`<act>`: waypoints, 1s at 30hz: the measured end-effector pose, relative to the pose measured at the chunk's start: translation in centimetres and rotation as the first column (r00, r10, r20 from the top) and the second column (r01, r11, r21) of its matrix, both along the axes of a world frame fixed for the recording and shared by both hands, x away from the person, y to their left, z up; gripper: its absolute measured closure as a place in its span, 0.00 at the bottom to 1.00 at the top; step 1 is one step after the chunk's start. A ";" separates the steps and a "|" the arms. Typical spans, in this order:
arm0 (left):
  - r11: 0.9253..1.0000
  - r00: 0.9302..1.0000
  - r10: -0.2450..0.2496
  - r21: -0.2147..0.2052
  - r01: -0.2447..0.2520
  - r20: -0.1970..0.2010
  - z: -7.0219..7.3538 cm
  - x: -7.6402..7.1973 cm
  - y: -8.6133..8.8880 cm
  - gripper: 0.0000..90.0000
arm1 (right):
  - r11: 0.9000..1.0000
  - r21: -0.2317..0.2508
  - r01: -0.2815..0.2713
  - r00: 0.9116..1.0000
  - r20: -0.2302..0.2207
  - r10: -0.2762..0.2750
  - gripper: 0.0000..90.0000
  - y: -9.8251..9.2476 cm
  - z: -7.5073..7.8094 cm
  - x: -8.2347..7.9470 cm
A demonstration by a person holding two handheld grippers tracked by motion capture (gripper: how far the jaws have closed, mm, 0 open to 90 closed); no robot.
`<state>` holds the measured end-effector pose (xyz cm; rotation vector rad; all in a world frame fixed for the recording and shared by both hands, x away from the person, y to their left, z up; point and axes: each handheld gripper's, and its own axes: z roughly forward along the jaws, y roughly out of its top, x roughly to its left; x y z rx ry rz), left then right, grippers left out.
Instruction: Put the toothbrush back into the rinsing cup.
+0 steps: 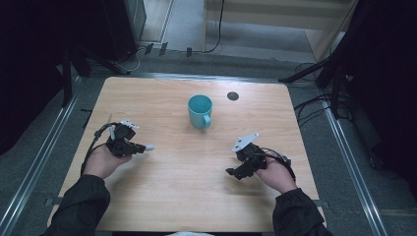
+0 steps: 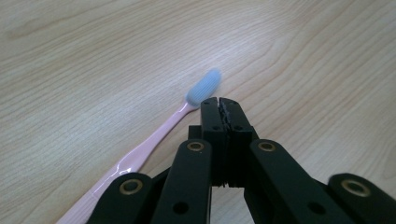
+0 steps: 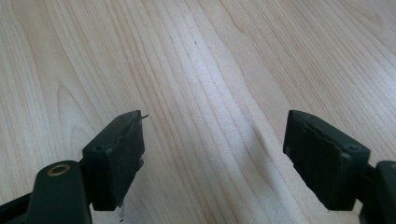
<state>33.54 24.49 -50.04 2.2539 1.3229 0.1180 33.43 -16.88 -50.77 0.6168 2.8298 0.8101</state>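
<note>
A pink toothbrush (image 2: 154,137) with a pale blue head lies on the wooden table (image 1: 187,187), just left of my left gripper's jaws. Its head (image 1: 149,147) pokes out to the right of the gripper in the high view. My left gripper (image 2: 219,105) is shut, jaws pressed together with nothing between them, and it sits low over the table's left side (image 1: 140,146). My right gripper (image 3: 212,140) is open over bare wood, held at the right front of the table (image 1: 233,173). A teal mug (image 1: 200,110) stands upright at the table's middle back, apart from both grippers.
A small dark round disc (image 1: 233,96) sits in the tabletop behind and right of the mug. Cables and black stand legs (image 1: 314,73) lie on the floor around the table. Metal rails (image 1: 39,162) run along both sides.
</note>
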 end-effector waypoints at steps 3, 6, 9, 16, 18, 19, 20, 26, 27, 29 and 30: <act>1.000 1.000 0.011 0.011 -0.011 0.004 -0.2 0.2 0.1 1.00 | 1.000 0.002 -0.003 1.000 0.001 0.003 0.23 0.0 0.0 0.0; 1.000 1.000 0.017 0.020 -0.017 -0.001 -0.6 0.4 0.2 1.00 | 1.000 0.003 -0.004 1.000 0.000 0.004 0.23 0.0 0.0 0.0; 0.999 0.999 0.027 0.018 -0.026 -0.018 -1.0 0.7 0.4 1.00 | 1.000 0.004 -0.006 1.000 0.000 0.006 0.23 0.0 0.0 0.0; 0.999 0.999 0.043 0.025 -0.042 -0.024 -1.4 1.2 0.4 1.00 | 1.000 0.000 -0.010 1.000 -0.008 0.010 0.23 0.1 0.0 0.0; 0.999 0.999 0.043 0.033 -0.043 -0.024 -1.6 1.4 0.4 1.00 | 1.000 0.002 -0.010 1.000 -0.009 0.010 0.23 0.1 0.0 0.0; 0.998 0.999 0.043 0.035 -0.043 -0.025 -1.6 1.4 0.5 1.00 | 1.000 0.002 -0.010 1.000 -0.009 0.010 0.23 0.0 0.0 0.0; 0.998 0.998 0.055 0.032 -0.054 -0.023 -1.6 1.5 0.4 1.00 | 1.000 0.002 -0.010 1.000 -0.009 0.010 0.23 0.0 0.0 0.0; 0.997 0.998 0.066 0.045 -0.066 -0.014 -1.8 2.2 0.5 1.00 | 1.000 -0.007 -0.013 1.000 -0.018 0.013 0.23 0.0 -0.1 -0.1; 0.997 0.998 0.063 0.050 -0.062 -0.012 -1.7 2.4 0.6 1.00 | 1.000 -0.008 -0.012 1.000 -0.018 0.012 0.23 -0.1 -0.1 -0.1; 0.997 0.997 0.073 0.039 -0.072 -0.007 -1.6 2.7 0.7 1.00 | 1.000 -0.006 -0.014 1.000 -0.015 0.014 0.23 -0.1 -0.1 -0.2; 0.996 0.997 0.076 0.041 -0.076 -0.006 -1.6 2.8 0.8 1.00 | 1.000 -0.007 -0.014 1.000 -0.016 0.013 0.23 -0.2 -0.1 -0.2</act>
